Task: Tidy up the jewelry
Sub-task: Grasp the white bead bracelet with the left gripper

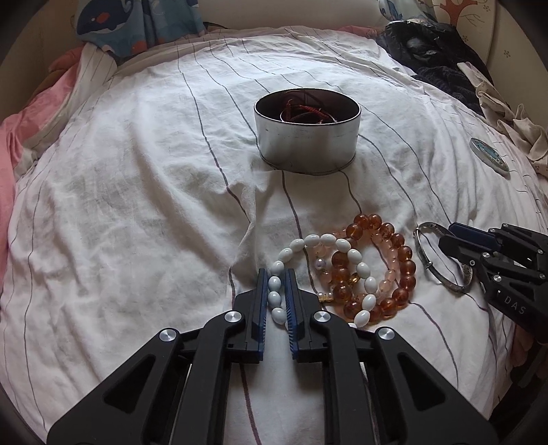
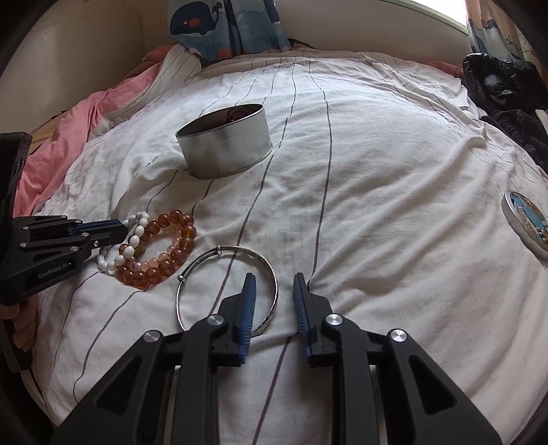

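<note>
On the striped white sheet lies a pile of bead bracelets. My left gripper is shut on the near side of the white bead bracelet, with beads squeezed between its blue pads. An amber bead bracelet and a pale pink one overlap it. To their right rests a silver bangle. My right gripper stands open over the bangle's right rim, pads not pressing on it. Farther back sits a round metal tin with red cords inside.
A round illustrated lid lies at the right on the sheet. Dark clothes and a pale garment are heaped at the back right. Pink bedding bunches along the left, and whale-print fabric hangs at the back.
</note>
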A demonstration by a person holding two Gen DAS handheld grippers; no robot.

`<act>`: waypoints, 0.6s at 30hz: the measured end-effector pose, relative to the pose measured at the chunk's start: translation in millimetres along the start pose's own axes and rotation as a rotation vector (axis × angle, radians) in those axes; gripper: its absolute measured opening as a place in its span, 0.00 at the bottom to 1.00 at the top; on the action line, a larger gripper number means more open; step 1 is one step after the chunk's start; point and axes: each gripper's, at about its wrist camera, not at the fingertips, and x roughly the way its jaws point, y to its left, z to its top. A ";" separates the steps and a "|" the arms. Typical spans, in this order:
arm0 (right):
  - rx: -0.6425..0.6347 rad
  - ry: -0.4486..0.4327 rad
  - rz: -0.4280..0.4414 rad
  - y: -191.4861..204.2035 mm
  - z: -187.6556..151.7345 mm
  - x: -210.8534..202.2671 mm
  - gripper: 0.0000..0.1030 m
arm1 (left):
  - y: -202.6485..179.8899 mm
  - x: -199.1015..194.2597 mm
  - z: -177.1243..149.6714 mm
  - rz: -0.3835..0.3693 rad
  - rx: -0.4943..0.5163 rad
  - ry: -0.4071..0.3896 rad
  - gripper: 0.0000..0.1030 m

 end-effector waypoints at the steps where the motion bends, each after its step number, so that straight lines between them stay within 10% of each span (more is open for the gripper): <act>1: -0.008 -0.001 0.000 1.3 -0.6 0.2 0.17 | 0.4 0.3 0.0 -0.002 -0.003 0.001 0.11; 18: 0.017 -0.088 0.015 1.3 -0.9 -10.7 0.05 | -10.7 1.9 -1.3 -0.007 0.036 -0.011 0.37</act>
